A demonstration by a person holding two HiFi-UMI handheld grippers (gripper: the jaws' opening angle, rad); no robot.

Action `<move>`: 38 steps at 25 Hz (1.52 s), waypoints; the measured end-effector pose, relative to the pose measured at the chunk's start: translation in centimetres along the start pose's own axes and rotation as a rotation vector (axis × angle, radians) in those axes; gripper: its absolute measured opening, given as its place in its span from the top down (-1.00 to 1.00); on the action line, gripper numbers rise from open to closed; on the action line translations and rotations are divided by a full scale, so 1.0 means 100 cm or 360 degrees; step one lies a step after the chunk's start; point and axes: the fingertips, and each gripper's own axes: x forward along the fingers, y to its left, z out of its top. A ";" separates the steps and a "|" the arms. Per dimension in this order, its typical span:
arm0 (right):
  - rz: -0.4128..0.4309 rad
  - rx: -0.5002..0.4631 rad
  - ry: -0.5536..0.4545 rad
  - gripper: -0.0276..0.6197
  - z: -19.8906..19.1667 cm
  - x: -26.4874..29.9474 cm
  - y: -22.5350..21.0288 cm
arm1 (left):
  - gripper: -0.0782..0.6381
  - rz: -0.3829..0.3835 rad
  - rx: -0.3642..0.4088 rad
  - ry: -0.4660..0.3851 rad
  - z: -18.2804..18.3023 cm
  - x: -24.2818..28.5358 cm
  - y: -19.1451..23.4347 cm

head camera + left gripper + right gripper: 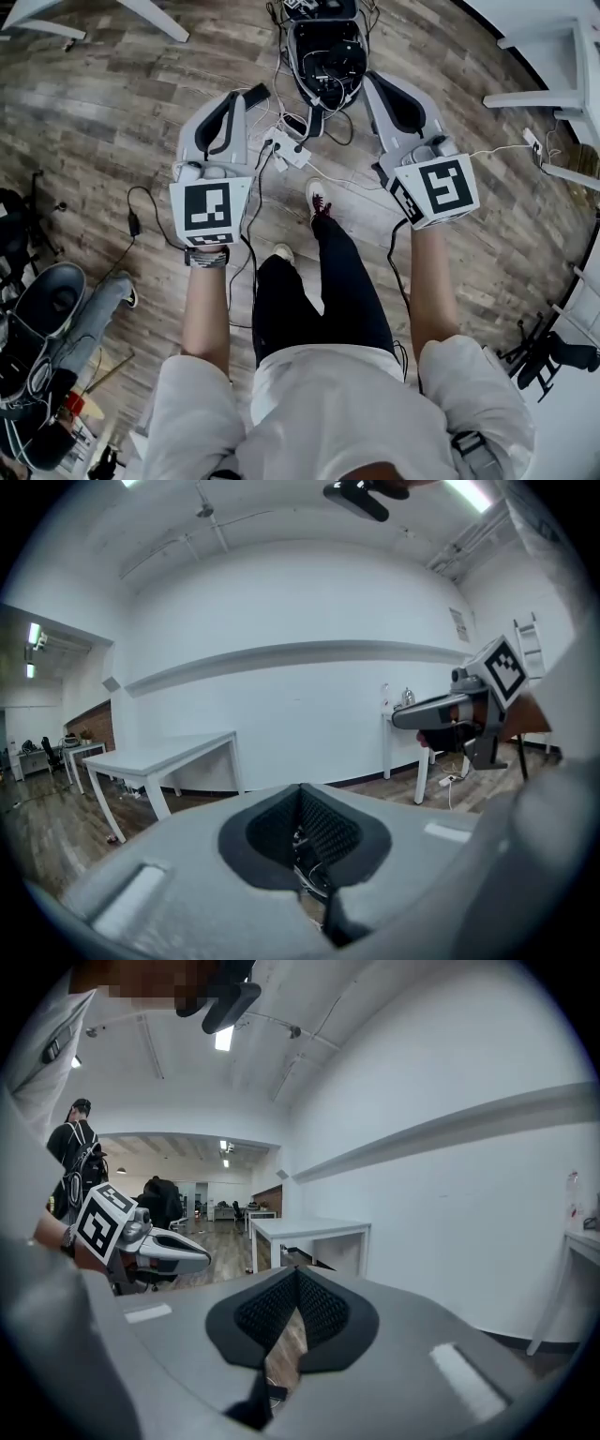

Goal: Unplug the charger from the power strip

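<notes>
From the head view, a white power strip (289,148) lies on the wood floor far below, with a dark plug (302,146) and several cables at it. Which plug is the charger I cannot tell. Both grippers are held high in the air, pointing nearly level, well above the strip. My left gripper (255,95) (302,794) is shut with nothing between its pads. My right gripper (373,82) (296,1279) also looks shut and empty. Each gripper shows in the other's view: the right gripper (441,710) and the left gripper (169,1252).
A black bag of gear (328,52) with tangled cables sits just beyond the strip. A small black adapter (134,223) with its cord lies at left. White tables (159,757) (305,1230) stand along the wall. A second person's legs (94,314) are at lower left.
</notes>
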 end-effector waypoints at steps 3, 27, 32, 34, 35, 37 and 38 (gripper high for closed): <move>-0.0028 -0.0036 -0.0043 0.91 0.055 -0.014 -0.008 | 0.77 -0.0003 0.0019 -0.0048 0.053 -0.015 0.005; -0.0139 -0.0152 -0.0240 0.91 0.246 -0.199 0.117 | 0.77 -0.0085 0.0045 -0.0363 0.218 -0.238 -0.058; -0.0129 -0.0136 -0.0296 0.91 0.265 -0.229 0.157 | 0.77 -0.0080 0.0072 -0.0414 0.240 -0.281 -0.062; -0.0128 -0.0156 -0.0298 0.91 0.270 -0.239 0.165 | 0.77 -0.0068 0.0099 -0.0428 0.243 -0.293 -0.062; -0.0132 -0.0163 -0.0292 0.91 0.270 -0.244 0.167 | 0.77 -0.0066 0.0106 -0.0430 0.242 -0.298 -0.063; -0.0148 -0.0176 -0.0276 0.91 0.270 -0.256 0.172 | 0.77 -0.0070 0.0104 -0.0429 0.240 -0.308 -0.068; -0.0158 -0.0186 -0.0271 0.91 0.270 -0.261 0.174 | 0.77 -0.0074 0.0104 -0.0430 0.239 -0.313 -0.070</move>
